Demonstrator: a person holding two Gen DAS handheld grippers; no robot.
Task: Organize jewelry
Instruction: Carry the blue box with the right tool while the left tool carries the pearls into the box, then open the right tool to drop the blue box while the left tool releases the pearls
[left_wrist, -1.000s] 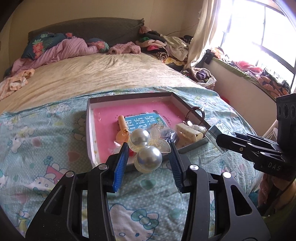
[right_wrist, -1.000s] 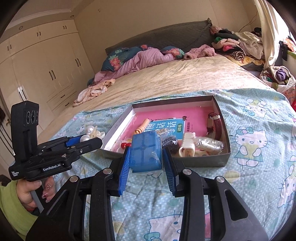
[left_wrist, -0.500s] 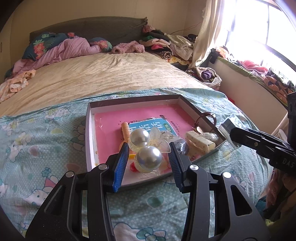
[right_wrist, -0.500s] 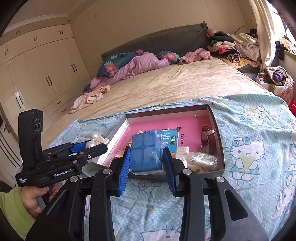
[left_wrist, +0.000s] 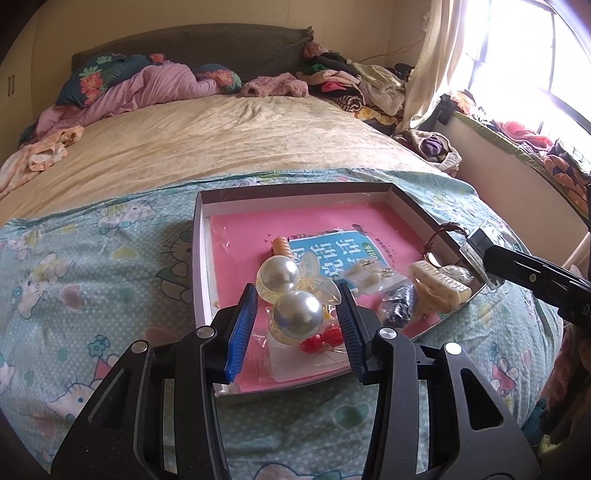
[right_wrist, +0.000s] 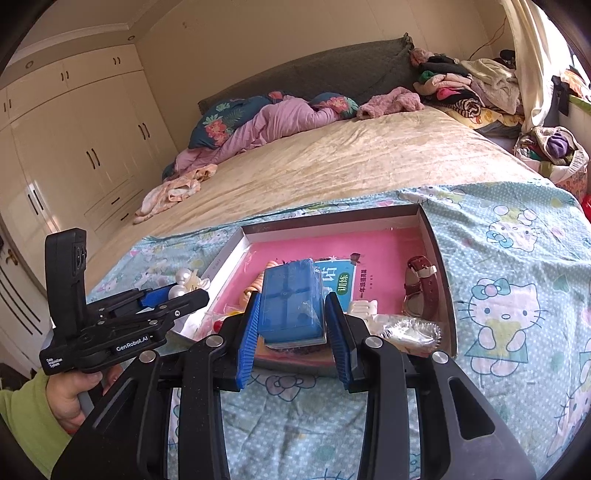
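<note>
**Both grippers advance over the tray, each carrying an item**

Left gripper (left_wrist: 297, 314): jaws closed on the pearl hair clip (left_wrist: 291, 295), two large pearls on a clear yellowish body. Compared with a second ago, the clip has moved from above the near rim to well inside the tray (left_wrist: 201, 236), now hanging above the red earrings (left_wrist: 321, 336) in their clear packet.

Right gripper (right_wrist: 291, 317): jaws clamped on the blue box (right_wrist: 290, 299), flat and wrapped in clear film. It too has come forward; the box now sits over the tray's near edge rather than short of it.

Judgement: both items are near drop-off; release into the tray looks like the next step.

Tray contents, outward: an orange coiled piece (left_wrist: 282, 245), a blue-and-pink booklet (left_wrist: 332, 251) as lining, a cream claw clip (left_wrist: 439, 286), a dark beaded item (left_wrist: 397, 308), a red-strapped watch (right_wrist: 421, 288), a crinkled silver foil cup (right_wrist: 412, 330).

Surface: soft Hello Kitty bedspread (right_wrist: 509, 295), slightly uneven; tray may tilt under pressure.

Room: beige quilt, pillows, clothes piled by a bright window, white wardrobe (right_wrist: 74, 147).
</note>
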